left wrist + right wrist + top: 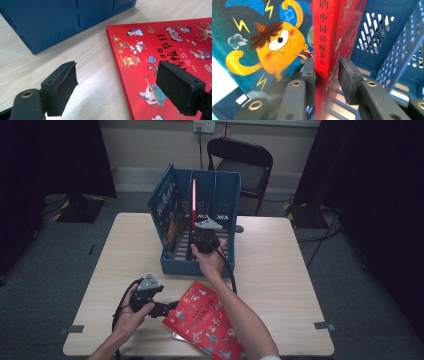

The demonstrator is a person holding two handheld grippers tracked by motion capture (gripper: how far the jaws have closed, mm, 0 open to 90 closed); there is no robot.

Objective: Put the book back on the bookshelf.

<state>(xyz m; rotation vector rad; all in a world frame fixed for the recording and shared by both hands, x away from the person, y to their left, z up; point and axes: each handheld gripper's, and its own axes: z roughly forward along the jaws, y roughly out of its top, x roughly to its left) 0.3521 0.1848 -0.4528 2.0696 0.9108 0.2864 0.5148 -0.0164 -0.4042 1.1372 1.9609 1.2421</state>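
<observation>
**Red book stands upright in the blue rack, right jaws around its spine**

The right gripper [204, 232] reaches into the blue plastic file rack [176, 266] at the far middle of the pale wooden table [280, 265]. Its jaws straddle the spine of the thin red hardcover book [325, 50], which stands upright in the rack just beside a blue picture book with an orange cartoon monster [269, 47]. The left pad sits against the spine; a narrow gap shows at the right pad, so the jaws are slightly spread.

The left gripper [116, 85] rests low over the table with jaws wide apart, one pad above the near edge of a second red illustrated book [207, 317] lying flat on the table, pinching nothing.
</observation>
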